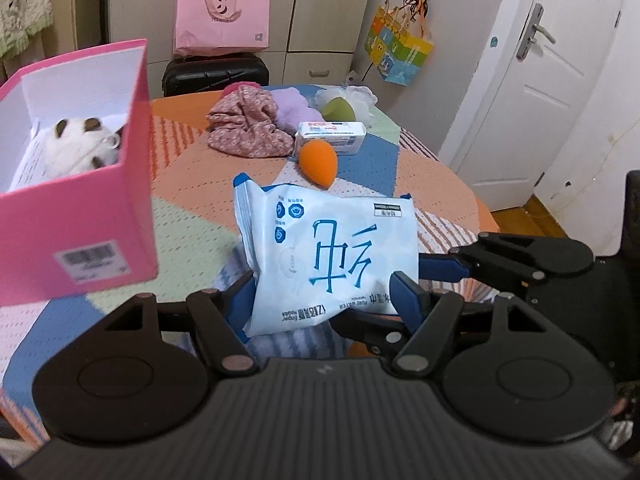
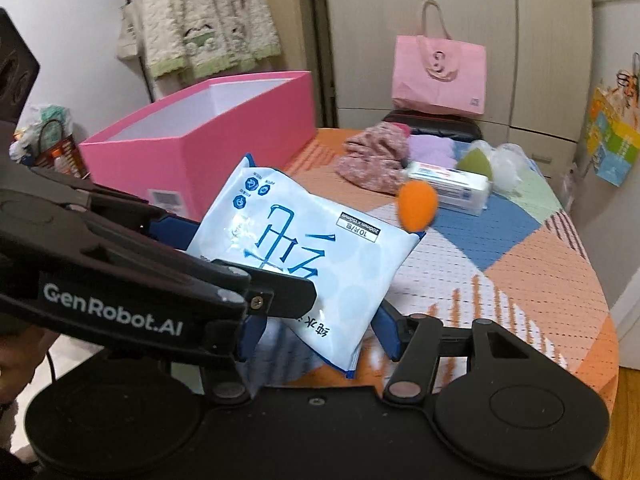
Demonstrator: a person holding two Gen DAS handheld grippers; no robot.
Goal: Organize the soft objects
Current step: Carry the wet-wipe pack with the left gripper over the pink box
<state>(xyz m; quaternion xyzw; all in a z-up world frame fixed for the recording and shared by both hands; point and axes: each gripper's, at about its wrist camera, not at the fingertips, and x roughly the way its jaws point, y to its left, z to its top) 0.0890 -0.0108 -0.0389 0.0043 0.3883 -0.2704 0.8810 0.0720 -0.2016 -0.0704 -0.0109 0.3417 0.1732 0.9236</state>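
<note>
A light-blue wet-wipe pack (image 1: 332, 256) with blue characters is held above the table by both grippers. My left gripper (image 1: 328, 296) is shut on its near end. My right gripper (image 2: 320, 324) is shut on the same pack (image 2: 304, 256); its arm shows at the right in the left wrist view (image 1: 520, 260). The pink box (image 1: 80, 200) stands at the left and holds a white plush toy (image 1: 80, 148). Farther back lie an orange sponge egg (image 1: 318, 162), a tissue pack (image 1: 332, 136), a floral cloth (image 1: 248, 128), a purple cloth (image 1: 292, 106) and a green sponge (image 1: 338, 110).
The round table (image 1: 192, 200) has a patchwork cover; its edge curves at the right. A black suitcase (image 1: 216, 74) with a pink bag (image 1: 222, 16) stands behind it. A white door (image 1: 532, 80) is at the right. A white mesh puff (image 1: 360, 96) lies at the back.
</note>
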